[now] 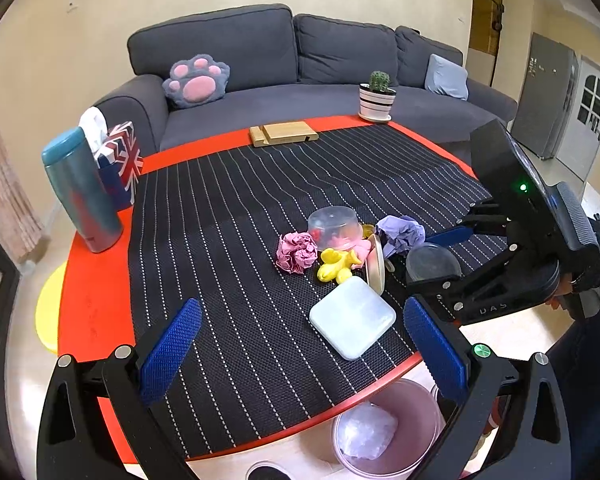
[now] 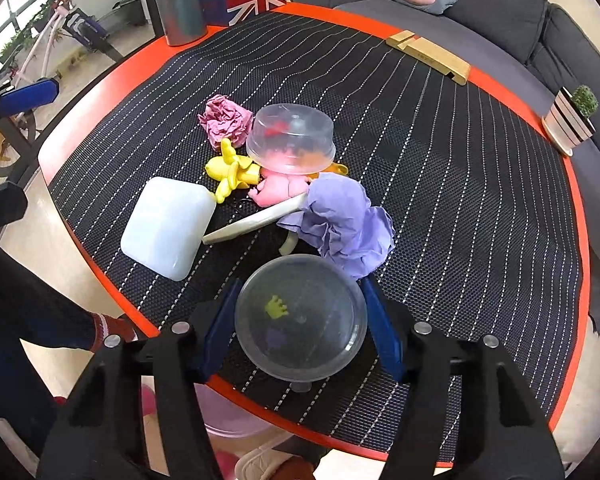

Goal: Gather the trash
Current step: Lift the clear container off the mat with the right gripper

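Observation:
My right gripper (image 2: 300, 316) is shut on a clear plastic cup (image 2: 300, 316), held above the table's near edge; it also shows in the left wrist view (image 1: 432, 262). On the striped mat lie a crumpled pink paper (image 1: 296, 252), a crumpled purple paper (image 1: 400, 234), a yellow balloon scrap (image 1: 336, 266), a clear upturned container (image 1: 334, 228), a white square lid (image 1: 352, 316) and a beige plate on edge (image 1: 376, 264). My left gripper (image 1: 300, 356) is open and empty above the mat's front, near the white lid. A pink trash bin (image 1: 388, 428) stands below the table edge.
A teal bottle (image 1: 80, 188) and a Union Jack tissue box (image 1: 120, 160) stand at the table's far left. A wooden stand (image 1: 282, 133) and a potted cactus (image 1: 377, 96) are at the back edge. A grey sofa (image 1: 300, 80) lies behind.

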